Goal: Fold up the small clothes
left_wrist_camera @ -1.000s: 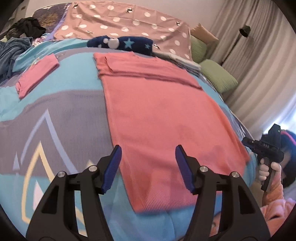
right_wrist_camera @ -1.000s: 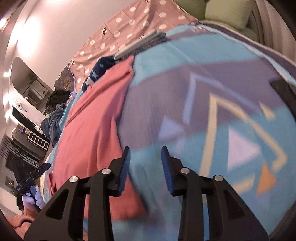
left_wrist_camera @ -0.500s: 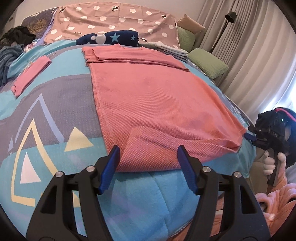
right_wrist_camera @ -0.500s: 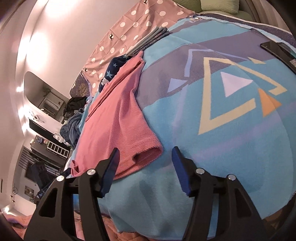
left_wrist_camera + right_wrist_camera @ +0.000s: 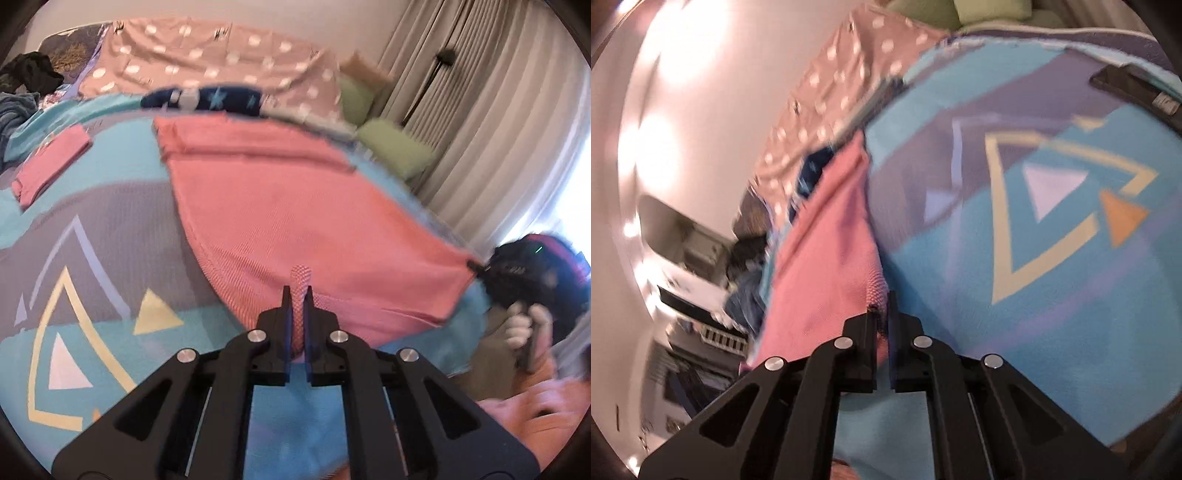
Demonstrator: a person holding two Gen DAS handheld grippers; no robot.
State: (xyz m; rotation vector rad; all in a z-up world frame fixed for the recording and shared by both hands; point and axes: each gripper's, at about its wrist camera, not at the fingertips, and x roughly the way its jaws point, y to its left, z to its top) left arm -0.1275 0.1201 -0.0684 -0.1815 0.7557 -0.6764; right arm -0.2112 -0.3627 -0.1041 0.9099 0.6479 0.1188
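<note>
Both grippers had just closed on the pink garment's near hem: the left gripper and right gripper each pinched a corner. Beyond, the pink garment lay spread across the patterned bedspread.

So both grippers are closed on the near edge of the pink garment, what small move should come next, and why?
Probably lift both corners and carry them toward the far end: the left gripper and right gripper each pinch the pink garment, which otherwise lies flat.
</note>
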